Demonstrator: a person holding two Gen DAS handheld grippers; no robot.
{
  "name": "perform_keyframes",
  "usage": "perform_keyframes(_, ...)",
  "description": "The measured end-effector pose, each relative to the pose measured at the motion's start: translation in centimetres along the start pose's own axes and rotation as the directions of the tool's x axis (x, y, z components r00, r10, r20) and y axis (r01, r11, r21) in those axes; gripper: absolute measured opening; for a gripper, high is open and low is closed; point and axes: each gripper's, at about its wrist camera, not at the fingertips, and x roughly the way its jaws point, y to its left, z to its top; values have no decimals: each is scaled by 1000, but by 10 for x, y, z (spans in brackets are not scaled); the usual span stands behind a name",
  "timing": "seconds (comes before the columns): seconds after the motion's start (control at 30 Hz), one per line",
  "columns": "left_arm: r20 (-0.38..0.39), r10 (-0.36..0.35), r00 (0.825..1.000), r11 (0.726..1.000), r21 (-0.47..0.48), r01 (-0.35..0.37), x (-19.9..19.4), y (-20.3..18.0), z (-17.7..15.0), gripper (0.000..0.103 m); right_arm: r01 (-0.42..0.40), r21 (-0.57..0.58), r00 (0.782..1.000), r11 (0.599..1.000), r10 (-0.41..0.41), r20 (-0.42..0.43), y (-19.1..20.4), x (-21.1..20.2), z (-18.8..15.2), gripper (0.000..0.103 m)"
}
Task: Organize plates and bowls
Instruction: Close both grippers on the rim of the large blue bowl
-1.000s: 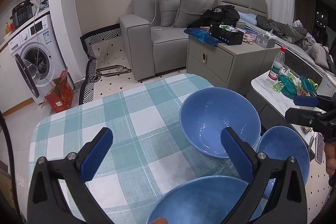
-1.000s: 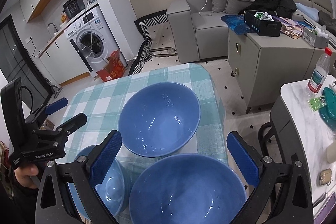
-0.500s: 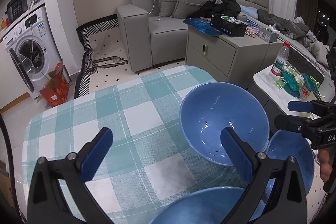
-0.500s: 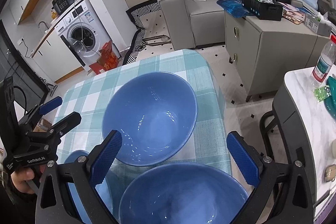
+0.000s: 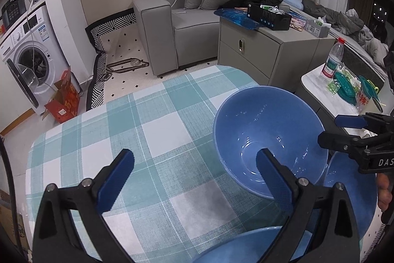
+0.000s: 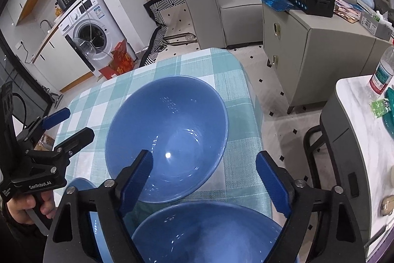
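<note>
- Bowls in blue stand on the desk (image 5: 157,130), which wears a teal and white checked cloth; three of them show.
- One large bowl (image 6: 167,137) sits near the far right corner of the desk, upright and empty, with small light spots on its inner wall.
- A second large bowl (image 6: 209,233) sits at the near edge of the desk, just beside the first one; whether their rims touch I cannot tell.
- A third bowl (image 5: 266,245) shows only partly at the near edge, on the left side; in the right wrist view the left tongs and the right tongs hide most of it.
- Left tongs (image 5: 195,170) are spread wide and hold nothing; they hover over the cloth, and the right finger (image 5: 273,176) lies in front of the first bowl in that view.
- Right tongs (image 6: 204,173) are also spread wide and hold nothing; they hover above the gap between the two large bowls.
- In the right wrist view a hand (image 6: 27,208) grips the handle of the left tongs at the left edge of the desk.
- Beyond the desk stand a grey sofa (image 5: 187,16), a grey cabinet (image 5: 268,48) and a white washing machine (image 5: 27,51).
- A side counter (image 5: 317,88) to the right carries a plastic bottle (image 5: 332,58) with a red cap.
</note>
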Motion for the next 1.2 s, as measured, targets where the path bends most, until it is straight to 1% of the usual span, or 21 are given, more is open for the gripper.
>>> perform_keyframes(0.1, -9, -4, 1000, 1000, 4, 4, 4, -2, 1, 97, 3, -2, 1000, 1000, -3, -10, -1, 4, 1, 83)
perform_keyframes(0.17, -15, -5, 1000, 1000, 11, 5, 7, -3, 1, 95, 6, -2, 1000, 1000, -6, -19, -1, 9, 1, 81)
perform_keyframes(0.23, -31, -13, 999, 1000, 7, 14, 12, -3, 2, 86, 7, -2, 1000, 1000, -7, -24, -1, 12, 1, 79)
perform_keyframes(0.27, -46, -21, 999, 1000, 4, 21, 15, -4, 2, 84, 9, -4, 1000, 1000, -9, -28, -1, 13, 1, 78)
perform_keyframes(0.33, -53, -30, 998, 1000, 4, 30, 18, -5, 2, 78, 11, -5, 999, 1000, -11, -37, -1, 16, 1, 74)
perform_keyframes(0.4, -59, -35, 998, 999, 9, 36, 20, -6, 2, 76, 11, -5, 999, 1000, -11, -41, -1, 18, 1, 73)
perform_keyframes(0.5, -69, -41, 997, 999, 14, 42, 24, -9, 2, 69, 10, -5, 999, 1000, -10, -50, -1, 21, 1, 71)
perform_keyframes(0.6, -80, -47, 996, 999, 19, 48, 27, -11, 2, 61, 7, 0, 998, 1000, -7, -61, -4, 23, 1, 65)
perform_keyframes(0.67, -84, -51, 995, 998, 24, 53, 29, -13, 2, 57, 7, 2, 998, 1000, -7, -66, -5, 26, 2, 65)
perform_keyframes(0.73, -95, -55, 994, 998, 28, 58, 32, -14, 2, 47, 4, 5, 998, 1000, -4, -68, -7, 26, 1, 63)
perform_keyframes(0.83, -106, -61, 992, 997, 30, 65, 37, -16, 1, 41, 2, 10, 997, 1000, -1, -83, -8, 30, -1, 59)
perform_keyframes(0.97, -116, -65, 991, 997, 37, 70, 40, -19, 0, 34, -2, 7, 996, 1000, 2, -93, -9, 35, -2, 58)
perform_keyframes(1.03, -121, -69, 990, 997, 37, 74, 41, -20, 0, 29, -5, 2, 995, 1000, 5, -98, -8, 36, -2, 52)
perform_keyframes(1.1, -125, -71, 990, 996, 39, 77, 42, -20, -1, 28, -8, -3, 995, 1000, 7, -101, -7, 38, -3, 48)
perform_keyframes(1.13, -128, -73, 989, 996, 41, 79, 43, -21, -2, 24, -10, -6, 995, 1000, 10, -104, -6, 39, -4, 46)
perform_keyframes(1.2, -131, -77, 988, 996, 41, 84, 45, -21, -2, 21, -12, -8, 995, 1000, 11, -103, -5, 40, -5, 43)
